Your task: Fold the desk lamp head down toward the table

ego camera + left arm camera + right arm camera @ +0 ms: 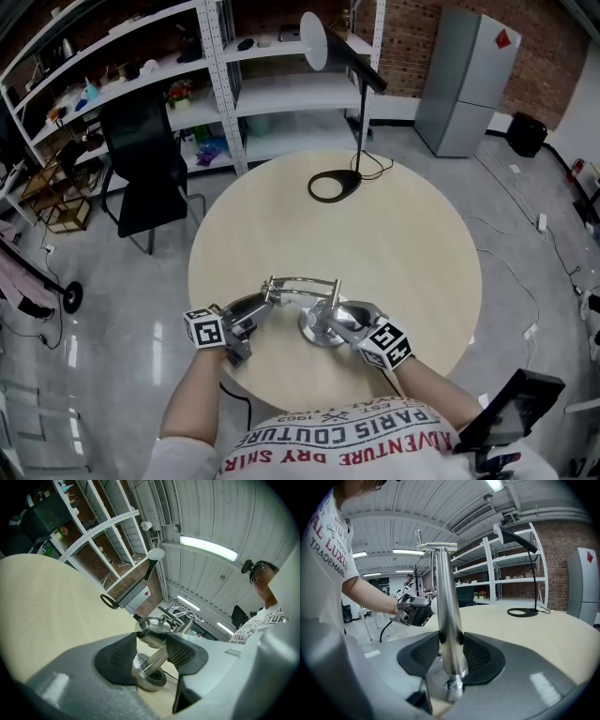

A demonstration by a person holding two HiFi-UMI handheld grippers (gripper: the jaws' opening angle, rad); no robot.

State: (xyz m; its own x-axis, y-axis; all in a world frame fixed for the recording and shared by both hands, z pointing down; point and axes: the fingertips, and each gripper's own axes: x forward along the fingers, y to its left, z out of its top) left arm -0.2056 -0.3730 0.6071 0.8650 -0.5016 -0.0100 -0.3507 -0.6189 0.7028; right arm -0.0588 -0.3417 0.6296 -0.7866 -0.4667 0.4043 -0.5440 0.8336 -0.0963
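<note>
A small chrome desk lamp stands near the front edge of the round table [403, 253], its round base [322, 332] flat on the wood. Its post [449, 634] rises upright between the pads of my right gripper [450, 651], which is shut on it just above the base [443, 688]. The lamp arm [302, 281] runs left from the post top to the dome-shaped head [152, 630]. My left gripper [151, 644] points level and is shut on that head, with a pad on each side. In the head view the left gripper [267, 300] and the right gripper [330, 319] sit close together.
A black desk lamp with a ring base [335, 185] and a white disc head [314, 39] stands at the table's far edge. Behind it are white shelves [281, 94], a black chair [145, 159] and a grey cabinet [473, 80]. A black cable [234, 394] hangs off the near edge.
</note>
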